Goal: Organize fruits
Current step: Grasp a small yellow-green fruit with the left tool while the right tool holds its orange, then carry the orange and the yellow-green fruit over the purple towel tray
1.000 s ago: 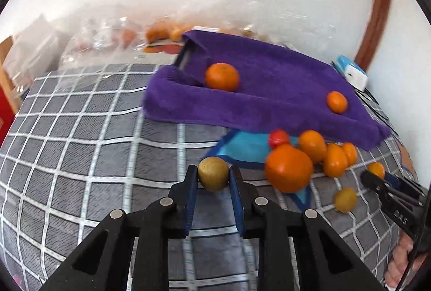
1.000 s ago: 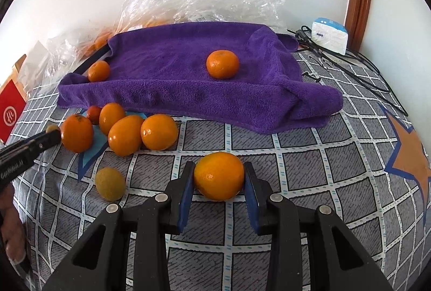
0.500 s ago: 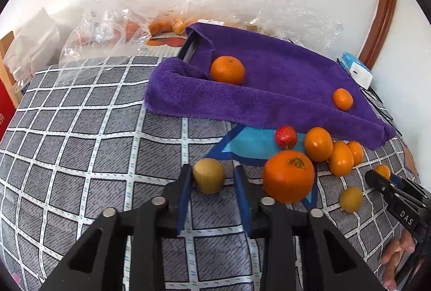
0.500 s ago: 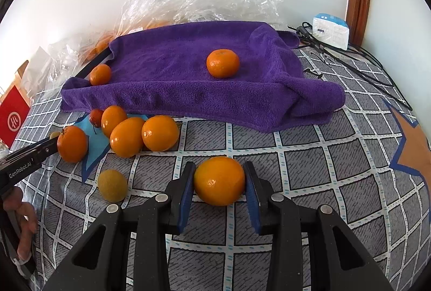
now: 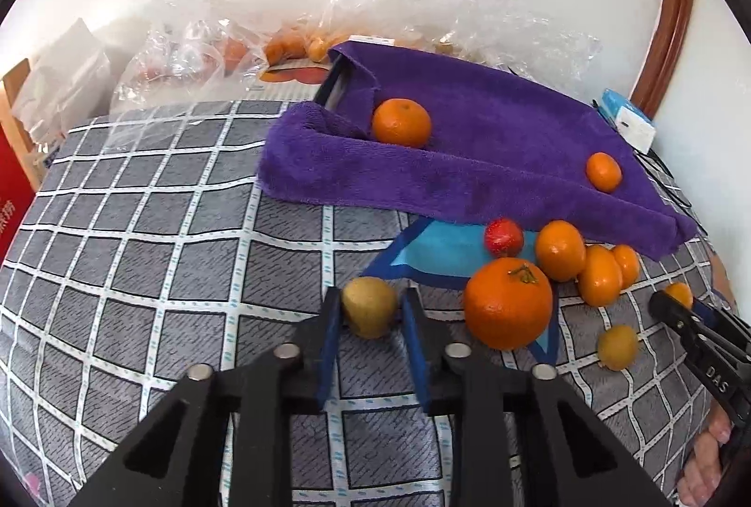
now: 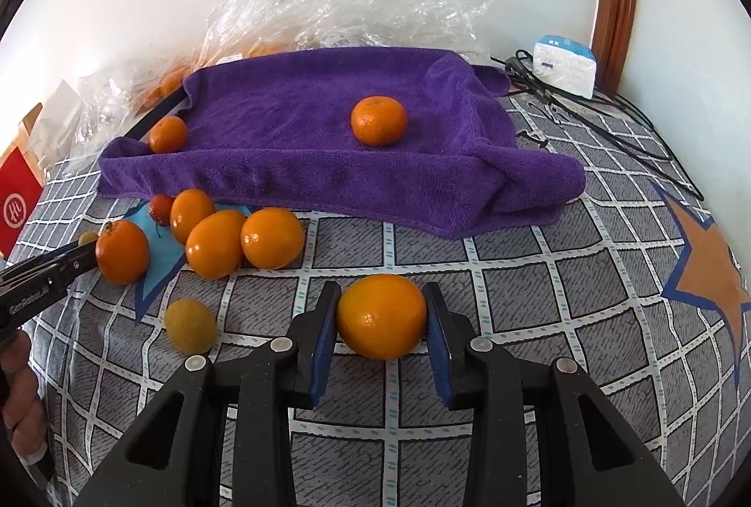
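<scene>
In the left wrist view my left gripper (image 5: pixel 368 300) has its jaws closing on a small yellow-brown fruit (image 5: pixel 369 312) that rests on the grey checked cloth (image 5: pixel 164 249). My right gripper (image 6: pixel 381 295) is shut on an orange (image 6: pixel 381 317), also low over the cloth. Behind them lies a purple towel (image 6: pixel 328 141) with two mandarins (image 6: pixel 379 119) (image 6: pixel 167 134) on it. A loose cluster sits in front of the towel: a big orange (image 5: pixel 508 303), a red strawberry-like fruit (image 5: pixel 503 235) and several smaller oranges (image 6: pixel 272 237). A second yellow-brown fruit (image 6: pixel 190 325) lies apart.
Crumpled clear plastic bags (image 6: pixel 347 0) with more fruit line the wall behind the towel. A white and blue box (image 6: pixel 565 63) and black cables (image 6: pixel 610 122) sit at the back right. A red box (image 6: pixel 19 197) stands at the left edge. A person's fingers (image 5: pixel 704 469) show low right.
The left jaws spread a little around the small fruit half a second ago and have come back together on it. The right gripper still grips its orange in the same spot.
</scene>
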